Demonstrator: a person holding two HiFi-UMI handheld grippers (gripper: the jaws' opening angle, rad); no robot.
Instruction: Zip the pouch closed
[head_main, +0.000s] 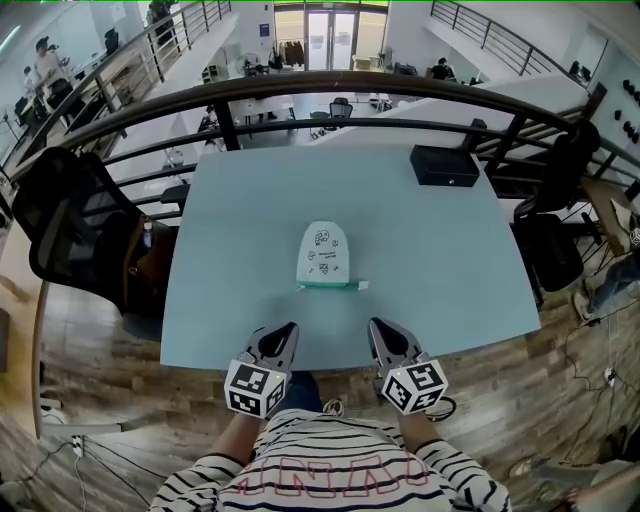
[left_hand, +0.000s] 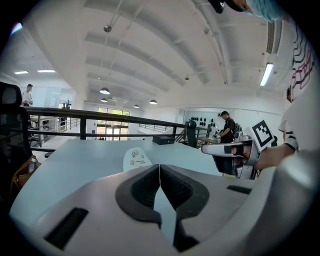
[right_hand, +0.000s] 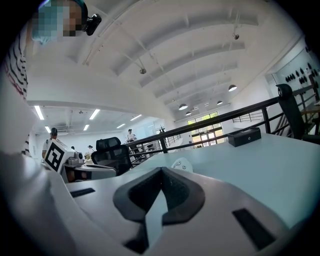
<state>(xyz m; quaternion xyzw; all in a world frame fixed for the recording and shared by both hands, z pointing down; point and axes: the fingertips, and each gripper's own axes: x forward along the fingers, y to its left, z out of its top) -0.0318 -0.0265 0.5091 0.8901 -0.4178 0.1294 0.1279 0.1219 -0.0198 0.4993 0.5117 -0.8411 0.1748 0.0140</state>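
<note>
Black office chair (head_main: 70, 220) off the desk's (head_main: 250, 200) left edge, plain in the head view. Left tool (head_main: 290, 327) clenched, nothing in it, hovering at the desk's near edge. Its own view shows the jaw pads meeting, which the head view can't show. Pouch (head_main: 325, 255) lies flat mid-desk, ahead of and between both tools, apart from them, with its teal edge toward the person. Only the head view shows that edge; the two gripper views catch just the white printed top. Right tool (head_main: 376, 324) clenched, empty, beside the left one. Black box (head_main: 445, 165) at the far right corner. Count: two tools, one pouch, one box. Dark railing (head_main: 300, 90) runs behind the desk. Nothing stands between tools and pouch.
</note>
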